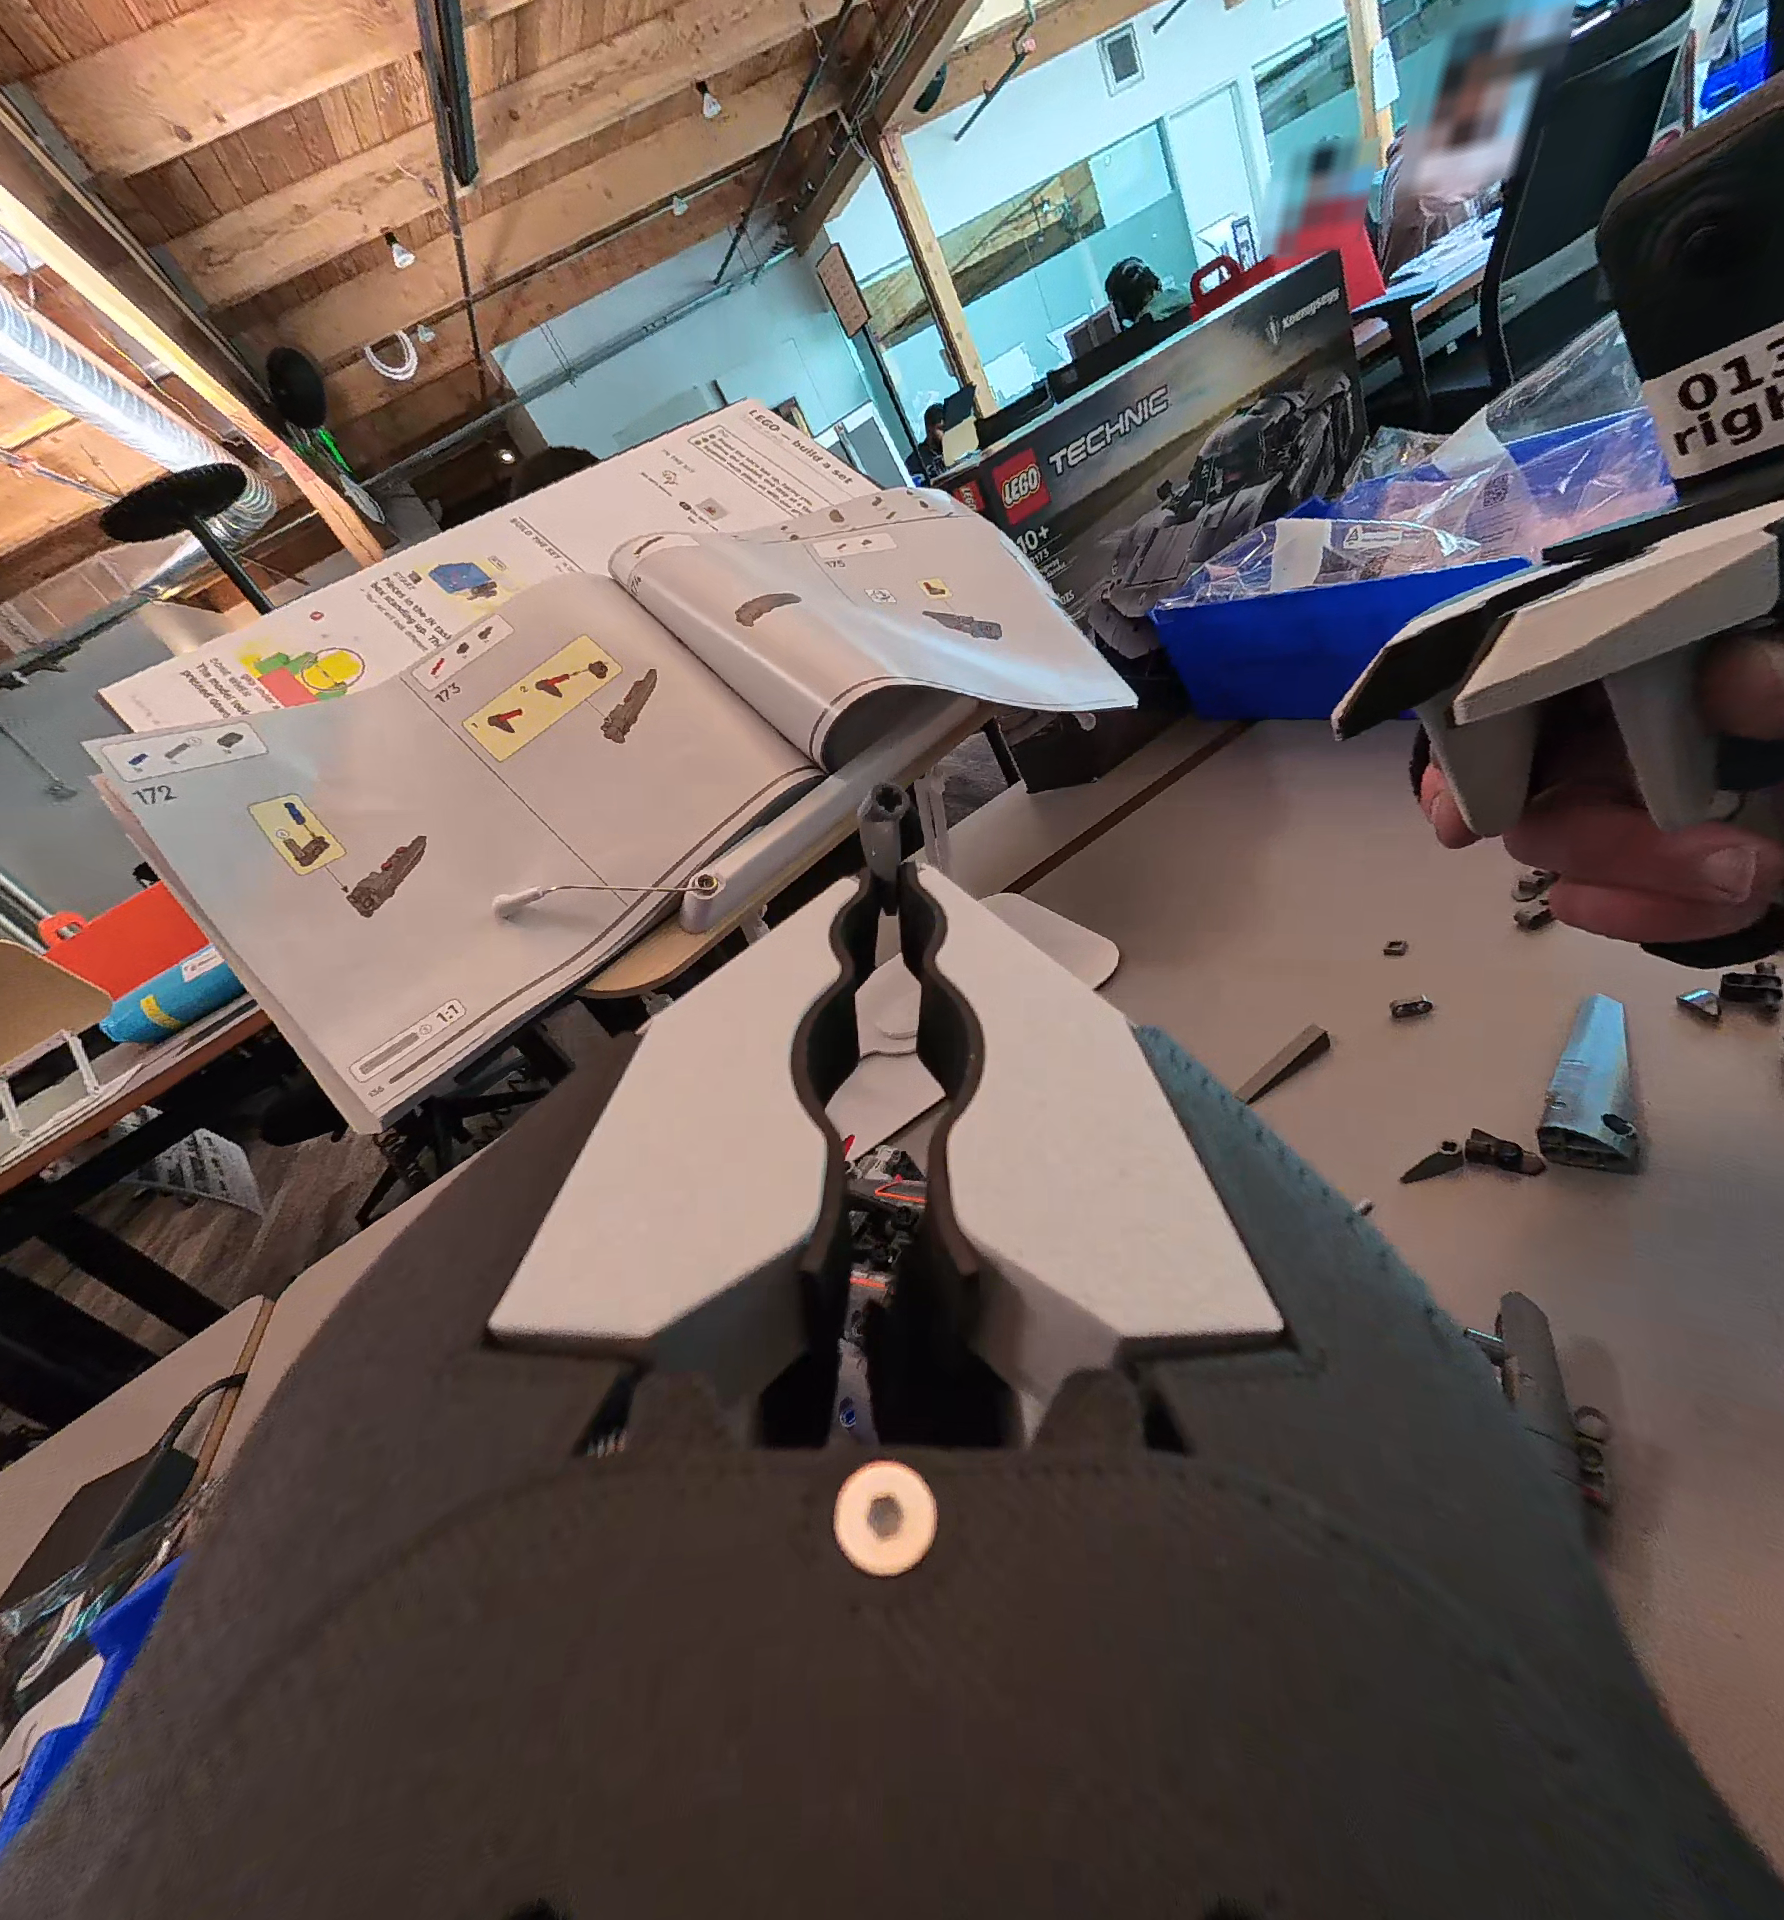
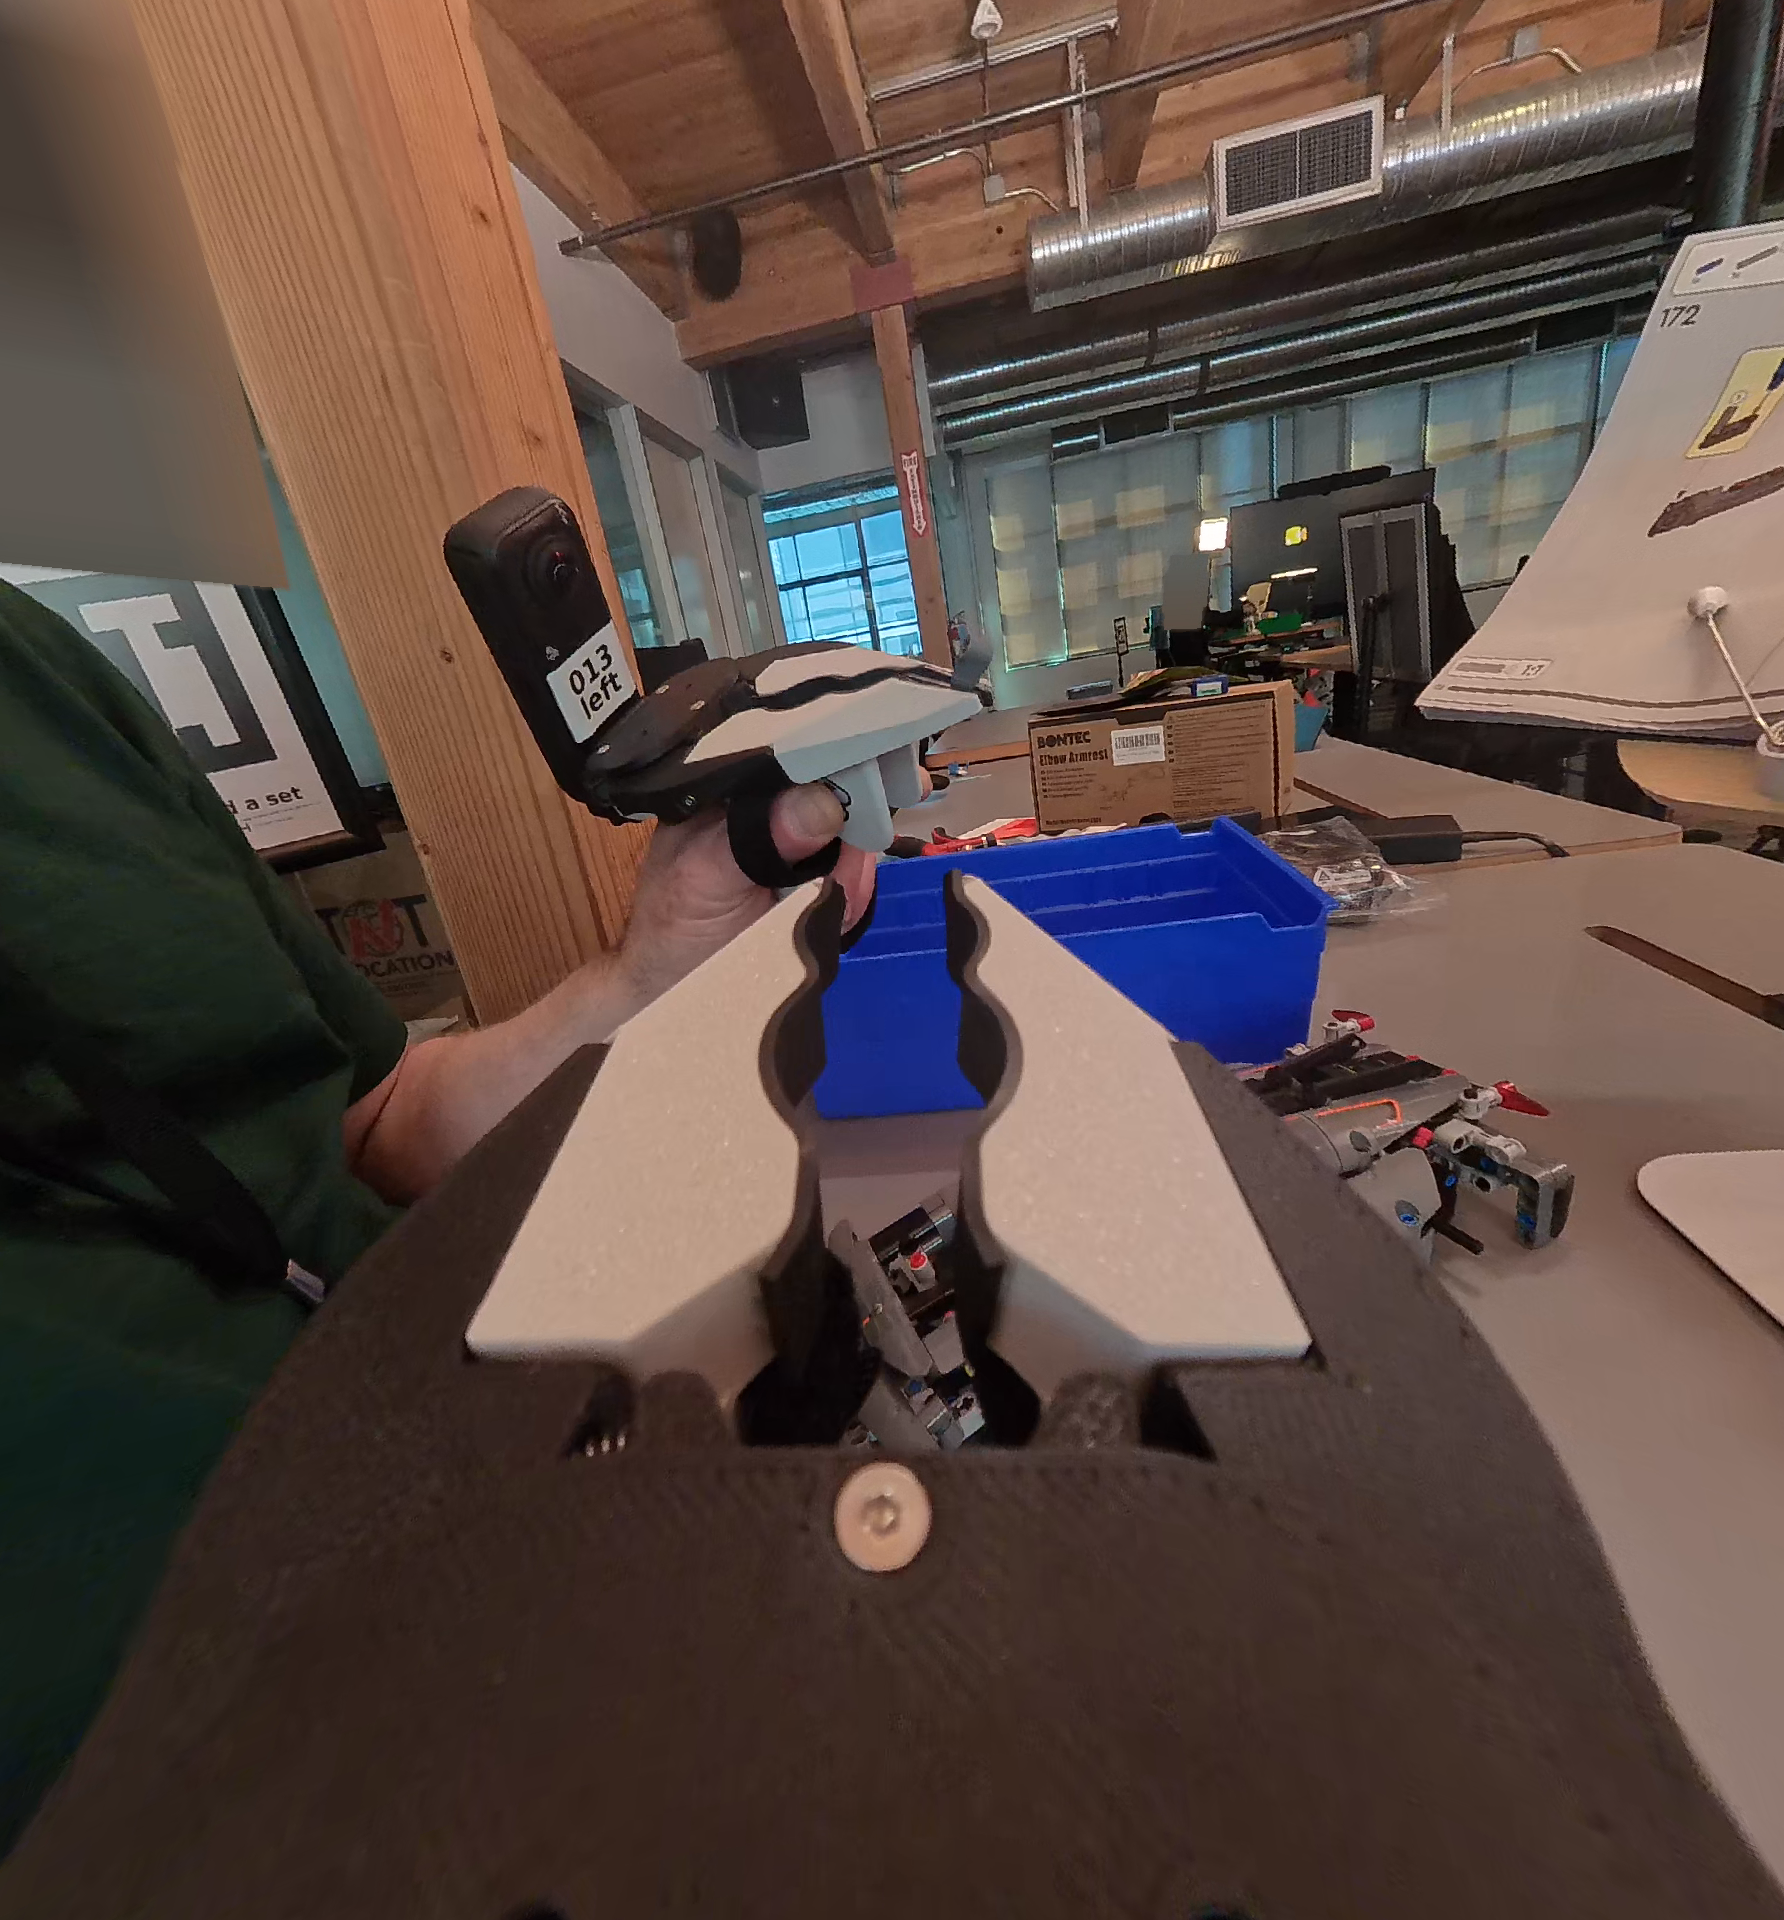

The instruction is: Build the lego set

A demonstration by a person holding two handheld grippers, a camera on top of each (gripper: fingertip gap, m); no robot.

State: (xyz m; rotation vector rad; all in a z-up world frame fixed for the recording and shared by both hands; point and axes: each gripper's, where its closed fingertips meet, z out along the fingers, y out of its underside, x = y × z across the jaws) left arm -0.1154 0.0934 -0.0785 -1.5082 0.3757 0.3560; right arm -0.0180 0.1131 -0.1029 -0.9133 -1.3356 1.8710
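My left gripper (image 1: 886, 883) is held up above the table, shut on a small dark grey Lego pin (image 1: 885, 826) that sticks out past its fingertips. My right gripper (image 2: 893, 899) is open and empty, held above the table and pointing toward the left one (image 2: 846, 707). It shows in the left wrist view at the upper right (image 1: 1428, 675), in a person's hand. The partly built grey model (image 2: 1387, 1122) with red and black parts lies on the table below the right gripper. The open instruction booklet (image 1: 555, 748) rests on a stand behind the left gripper.
A blue bin (image 2: 1127, 935) stands behind the model, and another blue bin with plastic bags (image 1: 1283, 634) sits by the set's box (image 1: 1168, 447). Loose grey parts (image 1: 1589, 1091) lie on the table at right. A cardboard box (image 2: 1158, 748) and the stand's white base (image 2: 1761, 1236) are nearby. My right fingertips sit around 11 cm from my left ones. It is some 20 cm from my left tips to the partly built grey model (image 2: 1387, 1122).
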